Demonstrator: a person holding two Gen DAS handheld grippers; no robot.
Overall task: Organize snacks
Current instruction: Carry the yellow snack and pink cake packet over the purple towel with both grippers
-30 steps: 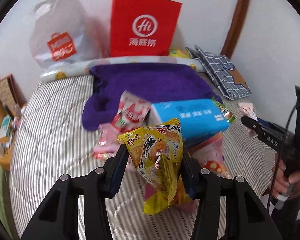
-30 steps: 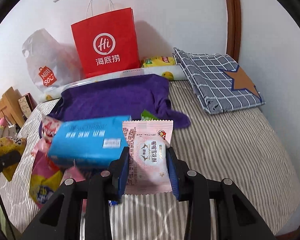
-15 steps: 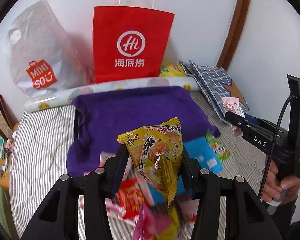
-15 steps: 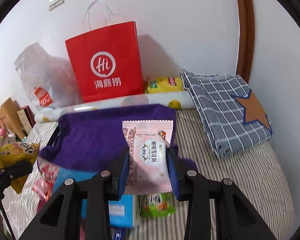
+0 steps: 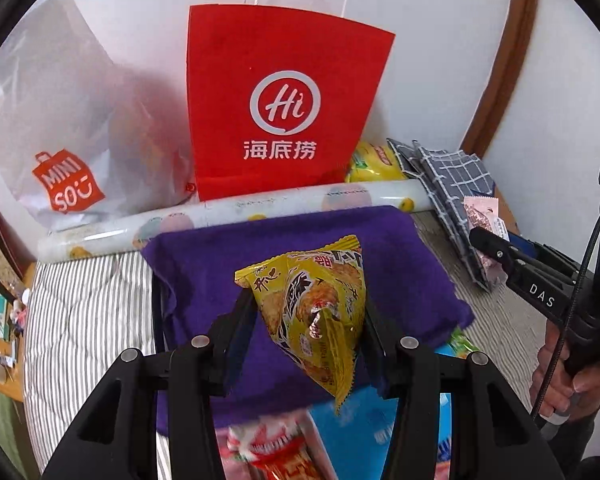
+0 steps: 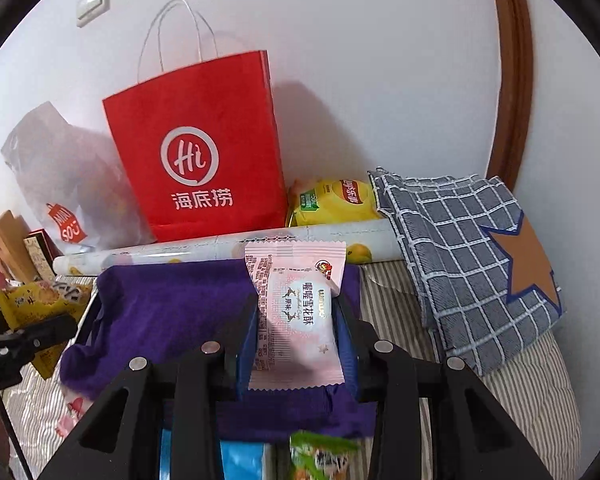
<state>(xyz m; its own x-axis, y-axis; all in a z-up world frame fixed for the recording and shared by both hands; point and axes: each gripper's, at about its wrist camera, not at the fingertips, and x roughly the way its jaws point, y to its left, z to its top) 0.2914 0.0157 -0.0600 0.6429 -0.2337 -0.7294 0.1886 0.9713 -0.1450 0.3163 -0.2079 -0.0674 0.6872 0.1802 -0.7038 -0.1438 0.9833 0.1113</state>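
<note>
My left gripper (image 5: pixel 306 316) is shut on a yellow snack packet (image 5: pixel 312 304) and holds it above the purple cloth (image 5: pixel 204 264). My right gripper (image 6: pixel 298 320) is shut on a pink snack packet (image 6: pixel 296 312), also above the purple cloth (image 6: pixel 172 300). The right gripper with its pink packet (image 5: pixel 482 216) shows at the right of the left wrist view. The left gripper with its yellow packet (image 6: pixel 32 300) shows at the left of the right wrist view. A red paper bag (image 5: pixel 276 108) (image 6: pixel 196 164) stands upright against the wall behind the cloth.
A white plastic bag (image 5: pixel 68 128) leans left of the red bag. A rolled printed sheet (image 6: pixel 228 244) lies before the bags. A yellow chips bag (image 6: pixel 332 200) and checked blue cloth (image 6: pixel 468 248) lie right. Several snacks and a blue box (image 5: pixel 380 436) lie on the striped bed.
Both grippers have moved forward and up towards the red bag with their packets. The loose snacks on the bed have slid to the bottom of both views.
</note>
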